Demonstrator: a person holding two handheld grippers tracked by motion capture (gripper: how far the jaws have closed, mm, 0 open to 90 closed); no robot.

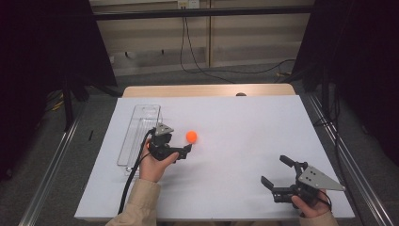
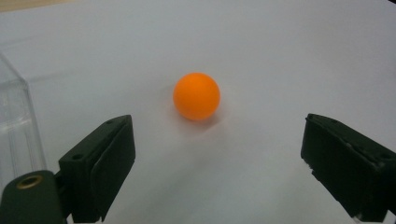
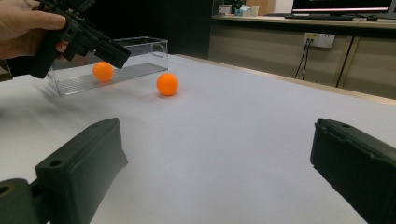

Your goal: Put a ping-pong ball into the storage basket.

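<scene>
An orange ball (image 1: 191, 136) (image 2: 196, 96) (image 3: 167, 84) lies on the white sheet (image 1: 235, 141), just right of a long clear plastic box (image 1: 139, 134) (image 3: 140, 56) (image 2: 16, 126). A second orange ball (image 3: 103, 71) lies inside that box. My left gripper (image 1: 180, 142) (image 2: 217, 158) is open and points at the loose ball, which rests a little beyond its fingertips without touching them. At the front right of the sheet my right gripper (image 1: 274, 169) (image 3: 219, 158) stands open with nothing between its jaws, aimed across the sheet at the ball and box.
The white sheet covers a wooden table (image 1: 207, 89). Metal rails (image 1: 51, 160) run along both sides of it. Cables (image 1: 188, 52) hang at the wall behind. In the right gripper view the hand with the left gripper (image 3: 88, 37) hovers in front of the box.
</scene>
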